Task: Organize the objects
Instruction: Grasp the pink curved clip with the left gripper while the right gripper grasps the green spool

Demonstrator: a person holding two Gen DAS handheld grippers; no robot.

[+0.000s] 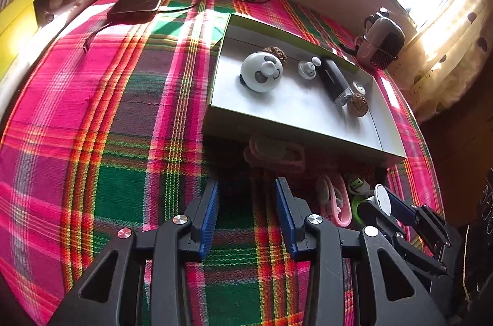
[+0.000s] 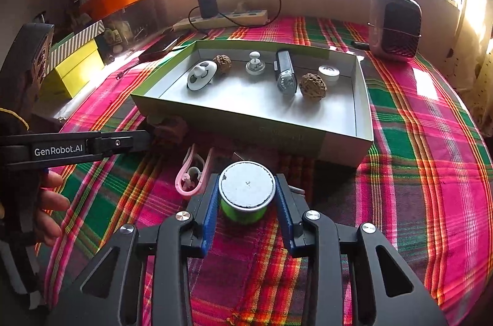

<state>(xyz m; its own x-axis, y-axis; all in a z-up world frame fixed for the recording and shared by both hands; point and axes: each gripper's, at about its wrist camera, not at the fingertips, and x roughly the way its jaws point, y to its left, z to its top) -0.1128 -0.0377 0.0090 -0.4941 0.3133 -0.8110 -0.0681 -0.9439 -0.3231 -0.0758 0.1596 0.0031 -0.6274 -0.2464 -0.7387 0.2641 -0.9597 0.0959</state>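
Two grippers: both are being seen over a plaid-covered tabletop (image 2: 431,141), in front of an open box (image 2: 363,138).
Right gripper (image 2: 246,202): its blue pads are being pressed against the sides of a green cylinder (image 2: 243,212) with a grey round top; the cylinder is being pinched upright between them.
Left gripper (image 1: 246,202): its pads are being held spread, with only cloth between them.
Task thing: the green cylinder is being held just short of the box's near wall, which is lying straight ahead of the right gripper.
Deciding relation: the box is lying directly beyond the pinched cylinder, so a lift over the near wall is probably being called for next; the right hand is the nearer one.
Box contents: a panda-faced ball (image 2: 200,76), two walnuts (image 2: 312,84), a dark torch (image 2: 285,73) and small white pieces are being kept inside.
Left outside: a pink clip (image 2: 192,175) is lying beside the cylinder; a brownish item near the left gripper's tip is possibly another clip.
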